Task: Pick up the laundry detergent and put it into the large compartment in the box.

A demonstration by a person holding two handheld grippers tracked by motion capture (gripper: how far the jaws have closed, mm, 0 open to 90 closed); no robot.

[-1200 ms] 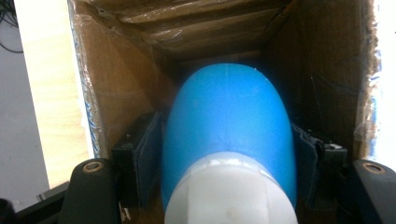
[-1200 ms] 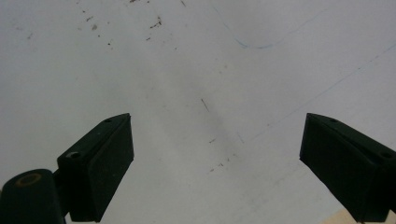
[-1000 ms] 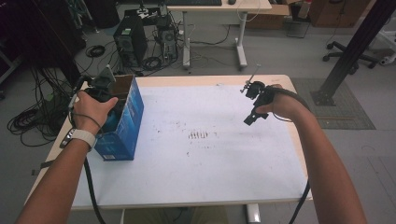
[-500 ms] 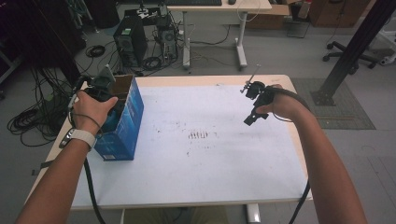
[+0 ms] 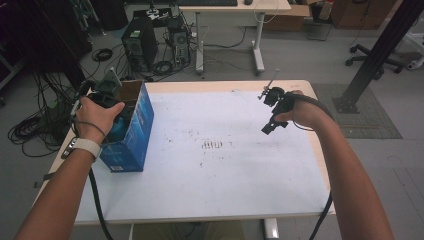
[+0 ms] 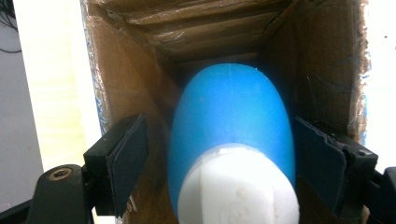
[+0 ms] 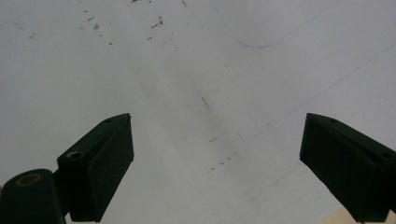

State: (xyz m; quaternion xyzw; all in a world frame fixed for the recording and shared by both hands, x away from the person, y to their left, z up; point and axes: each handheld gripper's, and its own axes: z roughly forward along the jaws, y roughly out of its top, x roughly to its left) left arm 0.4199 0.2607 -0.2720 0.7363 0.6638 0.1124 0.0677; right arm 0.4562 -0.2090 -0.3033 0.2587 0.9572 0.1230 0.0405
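A blue box (image 5: pixel 131 135) with an open cardboard top stands at the table's left edge. My left gripper (image 6: pixel 219 154) reaches down into it from above. Inside the box (image 6: pixel 130 84) lies a blue bottle (image 6: pixel 231 107) with a white cap (image 6: pixel 238 186), between my jaws. The jaws have just been opening, and both pads (image 6: pixel 128 158) stand off the bottle's sides. My right gripper (image 5: pixel 270 127) hovers over the right half of the white table (image 5: pixel 215 175). It is open (image 7: pixel 217 154) with only bare tabletop between its fingers.
The white tabletop (image 7: pixel 187 70) bears small brown marks near its middle (image 5: pixel 212 145). Beyond the table are a desk (image 5: pixel 235 7), computer towers (image 5: pixel 137 42) and cables on the floor. A black post (image 5: pixel 380 50) stands at the right.
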